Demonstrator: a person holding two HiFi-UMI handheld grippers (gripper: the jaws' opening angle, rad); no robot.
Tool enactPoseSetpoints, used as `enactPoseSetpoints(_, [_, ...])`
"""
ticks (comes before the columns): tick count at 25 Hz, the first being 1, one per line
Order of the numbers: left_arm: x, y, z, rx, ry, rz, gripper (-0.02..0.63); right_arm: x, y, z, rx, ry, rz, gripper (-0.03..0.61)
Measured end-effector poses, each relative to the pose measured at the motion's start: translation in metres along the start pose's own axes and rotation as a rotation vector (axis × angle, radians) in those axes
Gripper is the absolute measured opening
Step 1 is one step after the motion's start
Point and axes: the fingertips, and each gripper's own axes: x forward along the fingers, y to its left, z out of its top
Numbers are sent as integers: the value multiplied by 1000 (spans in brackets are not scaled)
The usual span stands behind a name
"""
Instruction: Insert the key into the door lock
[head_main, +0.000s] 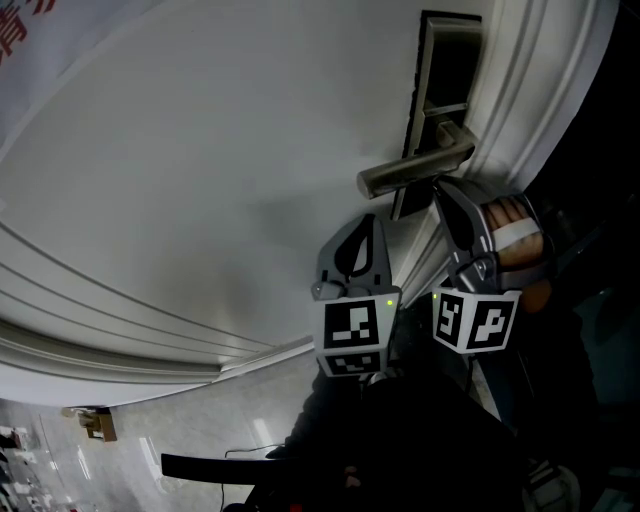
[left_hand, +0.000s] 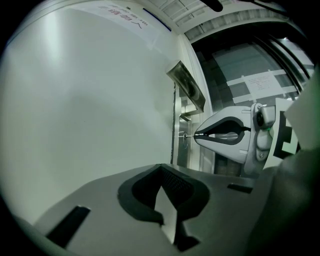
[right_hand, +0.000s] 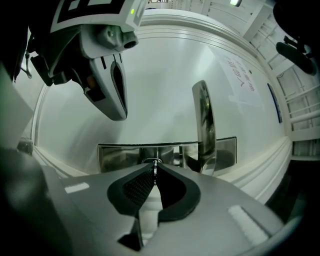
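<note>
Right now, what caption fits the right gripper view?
Right gripper holding a thin silver key at the shiny steel lock plate.

Head view: on the door (head_main: 200, 180) the lock plate (head_main: 443, 100) sits at 1 o'clock, the lever handle (head_main: 415, 170) crossing it, the right tongs (right_hand: 155, 166) at the handle's 6 o'clock presenting the key (right_hand: 155, 171) to the plate, and the left tongs (left_hand: 161, 165) at their 8 o'clock.

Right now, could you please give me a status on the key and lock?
Left gripper shut, empty, held clear. Right gripper shut on key, tip at door lock. Nothing blocking.
</note>
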Motion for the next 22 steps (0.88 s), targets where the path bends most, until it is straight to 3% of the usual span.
enactPoseSetpoints(22, [1, -3, 1, -9, -6, -8, 2, 2, 0, 0, -15, 3, -2, 14])
